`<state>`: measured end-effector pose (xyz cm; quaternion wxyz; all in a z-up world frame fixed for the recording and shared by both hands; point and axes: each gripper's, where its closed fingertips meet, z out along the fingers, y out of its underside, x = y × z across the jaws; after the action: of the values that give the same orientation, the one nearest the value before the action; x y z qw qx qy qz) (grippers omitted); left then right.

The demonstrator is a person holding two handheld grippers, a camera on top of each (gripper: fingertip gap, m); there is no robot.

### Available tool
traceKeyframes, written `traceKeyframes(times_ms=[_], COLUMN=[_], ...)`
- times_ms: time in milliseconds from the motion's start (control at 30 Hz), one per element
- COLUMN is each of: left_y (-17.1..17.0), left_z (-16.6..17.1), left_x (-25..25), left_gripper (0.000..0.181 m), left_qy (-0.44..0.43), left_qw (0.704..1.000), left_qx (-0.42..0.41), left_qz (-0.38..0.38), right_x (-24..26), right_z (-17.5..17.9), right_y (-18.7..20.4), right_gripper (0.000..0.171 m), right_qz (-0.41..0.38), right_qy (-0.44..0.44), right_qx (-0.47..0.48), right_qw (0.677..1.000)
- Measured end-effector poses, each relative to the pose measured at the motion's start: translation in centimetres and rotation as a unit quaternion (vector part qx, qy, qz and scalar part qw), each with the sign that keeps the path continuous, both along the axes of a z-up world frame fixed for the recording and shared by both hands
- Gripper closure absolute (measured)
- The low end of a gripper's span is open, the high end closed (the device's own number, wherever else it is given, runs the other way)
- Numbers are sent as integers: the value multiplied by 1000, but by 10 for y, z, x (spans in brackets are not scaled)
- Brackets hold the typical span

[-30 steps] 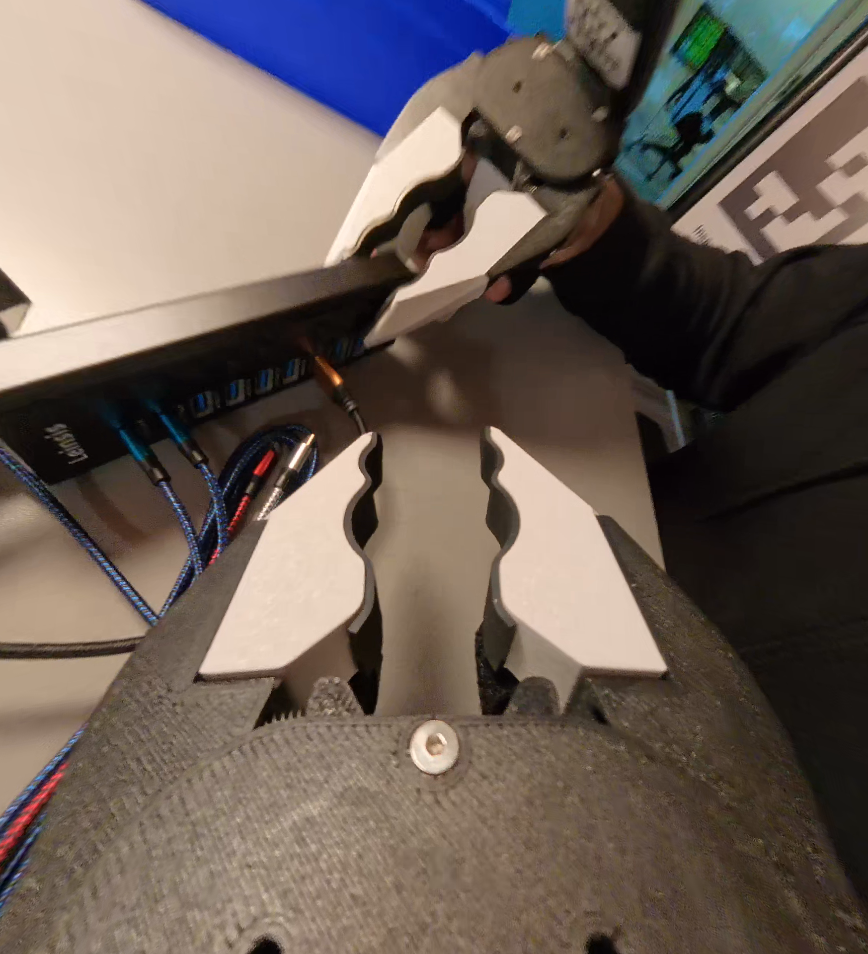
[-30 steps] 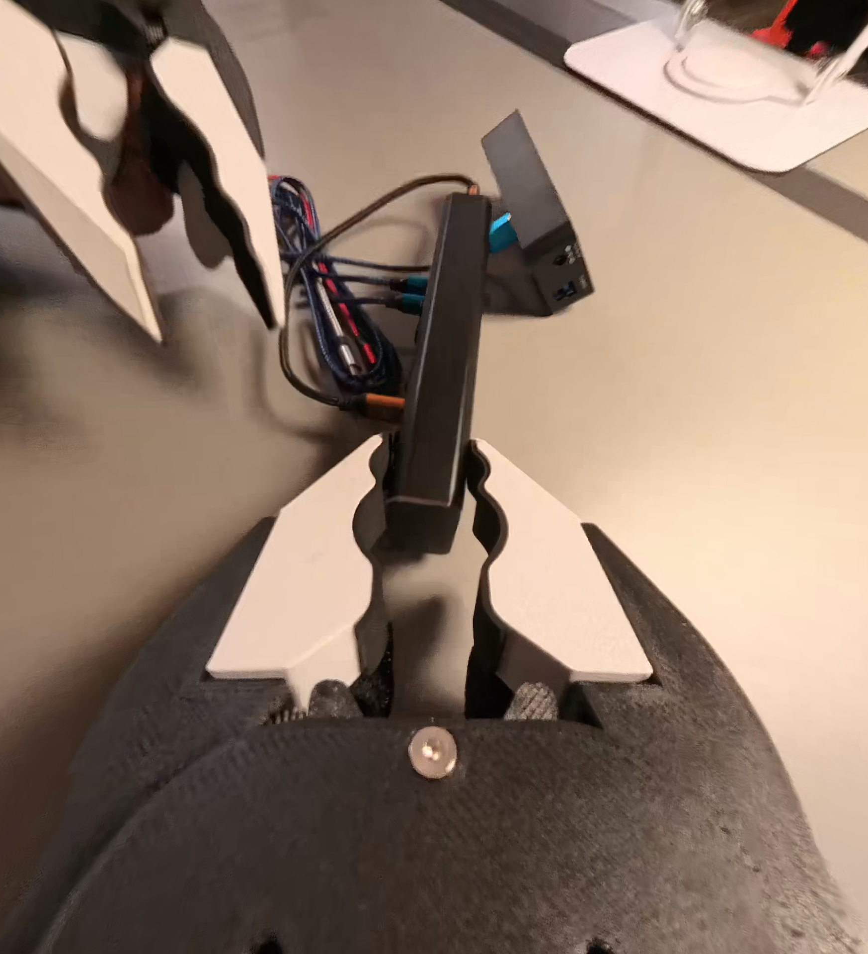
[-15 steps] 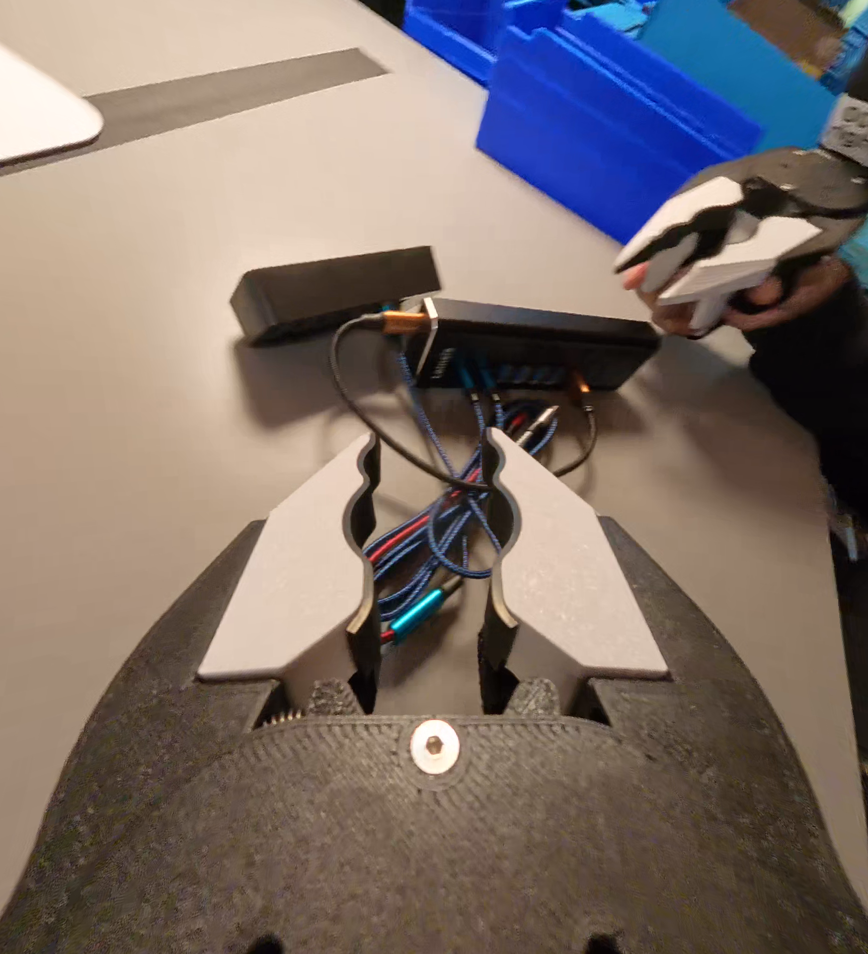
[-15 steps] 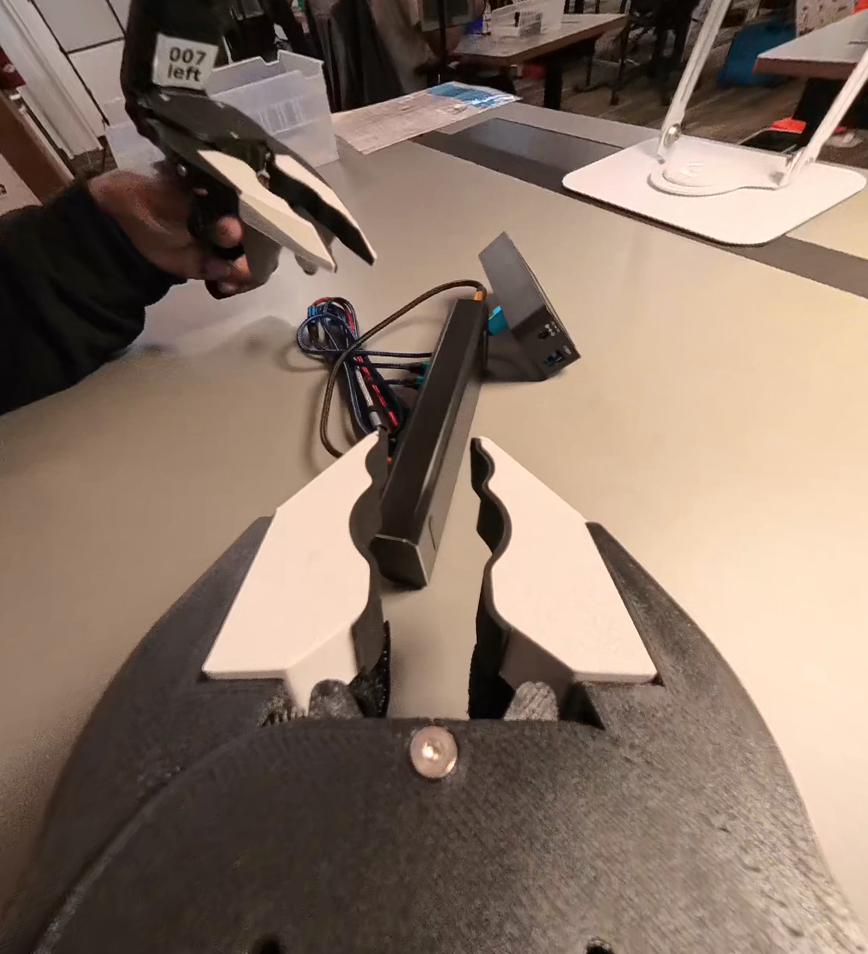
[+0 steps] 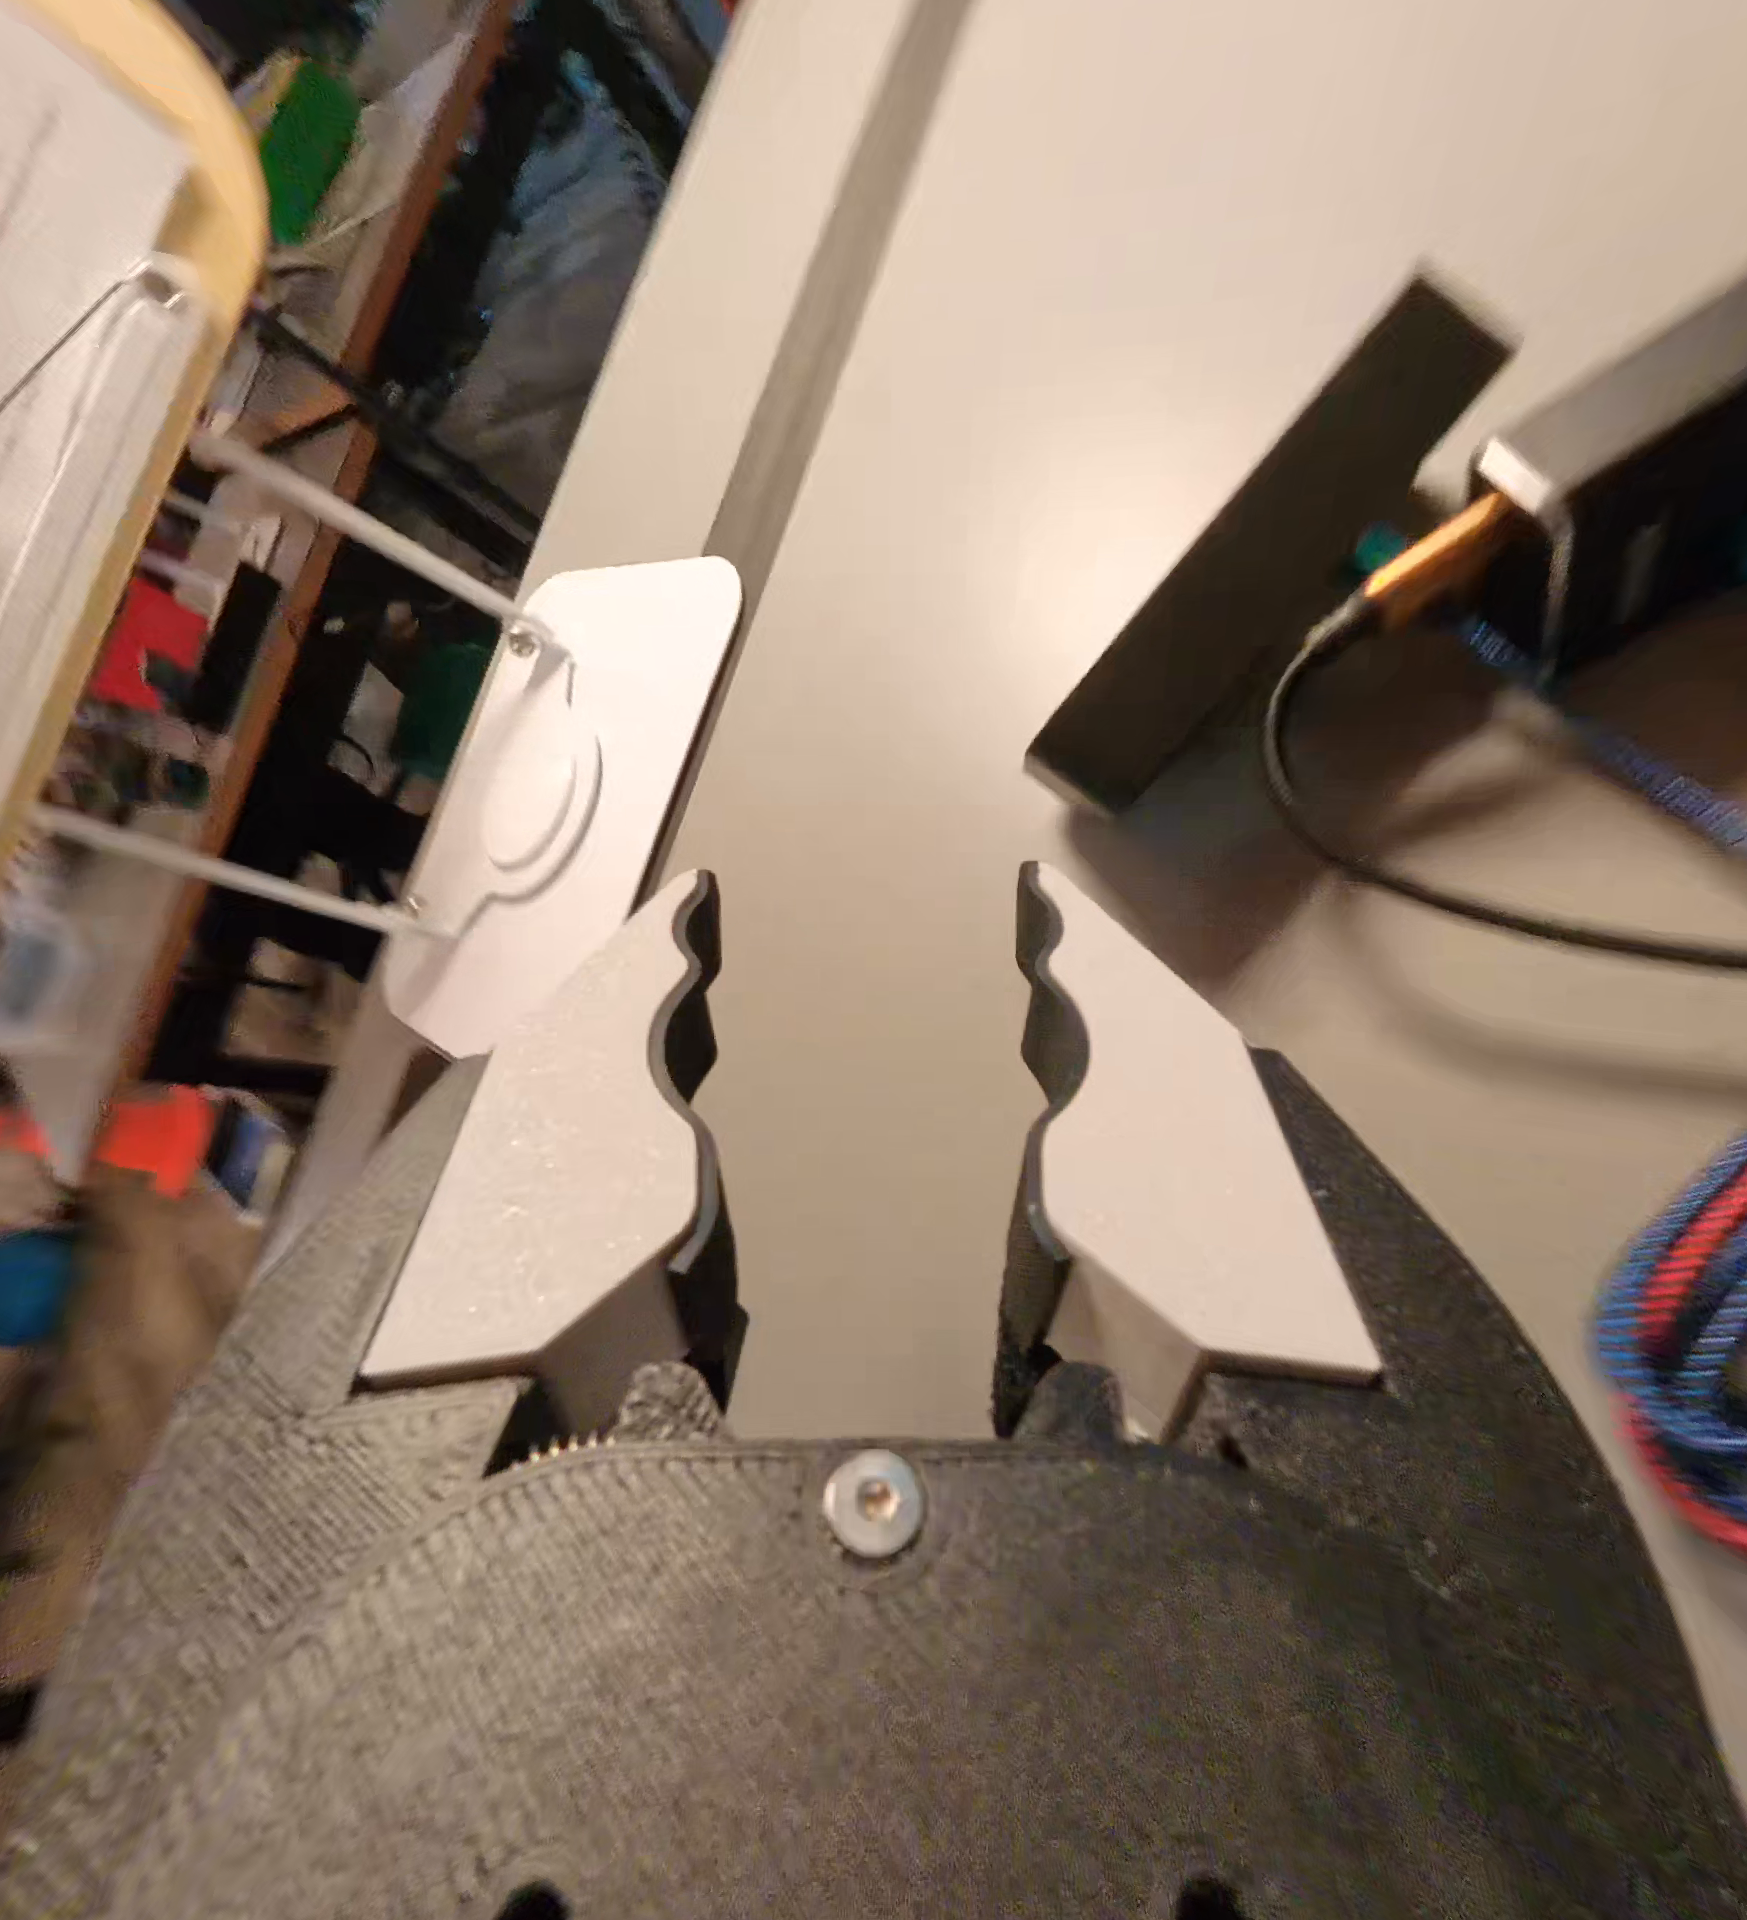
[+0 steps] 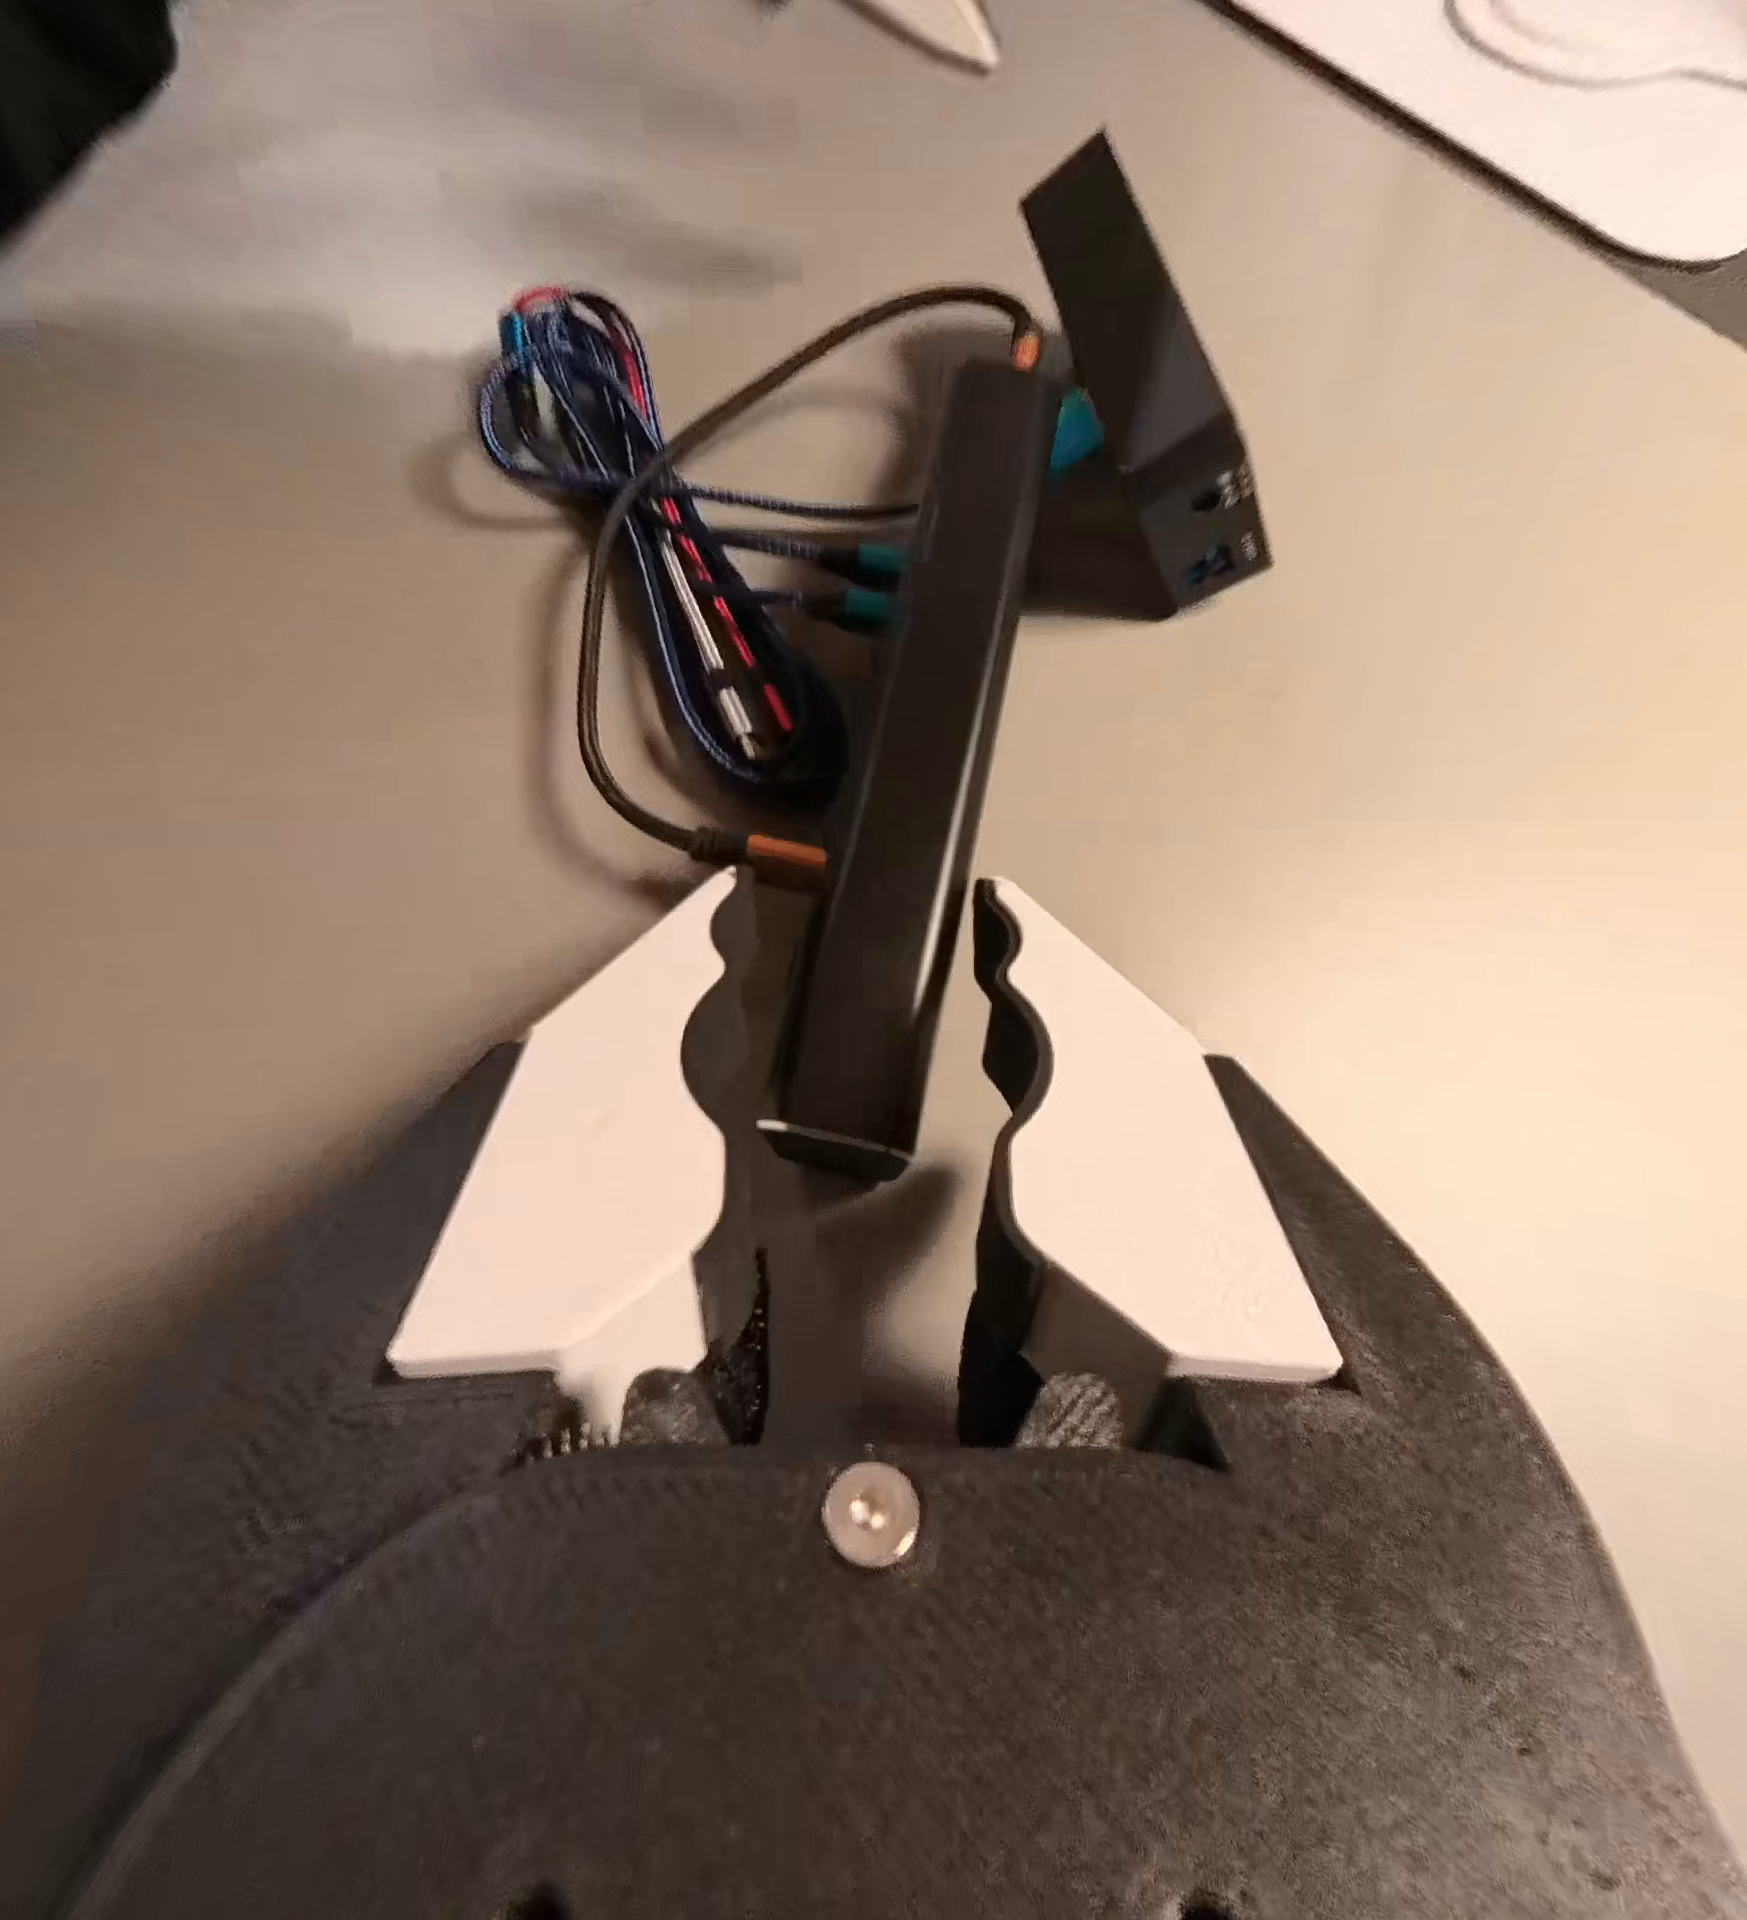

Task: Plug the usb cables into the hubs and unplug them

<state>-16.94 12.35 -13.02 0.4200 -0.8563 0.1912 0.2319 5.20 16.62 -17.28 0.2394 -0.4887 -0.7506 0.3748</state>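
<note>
In the right wrist view a long black hub point(image 6: 910, 790) lies on the beige table, its near end between my right gripper's point(image 6: 854, 886) white fingers. The jaws stand open with a gap on each side of the hub. Teal plugs point(image 6: 869, 582) and an orange plug point(image 6: 781, 857) sit in its left side. A smaller black hub point(image 6: 1160, 457) lies behind it. My left gripper point(image 5: 869, 881) is open and empty over bare table, with the small hub point(image 5: 1264, 561) and the long hub's end point(image 5: 1658, 416) to its upper right.
A bundle of blue and red braided cables point(image 6: 630, 540) lies left of the long hub and shows at the right edge of the left wrist view point(image 5: 1721, 1299). A white lamp base point(image 5: 578, 779) stands near the table's far edge, with clutter beyond. A dark sleeve point(image 6: 7, 114) is at top left.
My right gripper's jaws have widened and let go of the long hub's end. My left gripper has swung away from the cables, which are now off to its right.
</note>
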Motion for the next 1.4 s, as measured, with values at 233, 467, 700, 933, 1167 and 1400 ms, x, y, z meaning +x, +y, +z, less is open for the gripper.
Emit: traceKeyframes(times_ms=[233,467,700,933,1167,1400], left_y=[37,42,47,46,-19,-79], left_z=[-30,-48,-45,-59,-59,-60], left_x=[15,34,50,37,-3,4], left_gripper=[115,114,117,150,151,152], left_qy=[84,101,102,95,28,-87], left_qw=[975,959,955,974,988,962], left_qx=[-114,-126,-98,-120,-107,-59], left_qz=[-174,-232,-260,-169,105,252], right_x=[6,10,11,11,2,-8], right_z=[-8,-7,-7,-6,-5,-5], right_y=[8,15,16,23,48,63], right_gripper=[140,140,140,142,143,143], right_qz=[-13,-1,16,-11,-95,-191], right_qy=[-5,5,14,18,20,15], right_qx=[65,72,76,87,85,57], right_qw=[998,997,997,996,992,980])
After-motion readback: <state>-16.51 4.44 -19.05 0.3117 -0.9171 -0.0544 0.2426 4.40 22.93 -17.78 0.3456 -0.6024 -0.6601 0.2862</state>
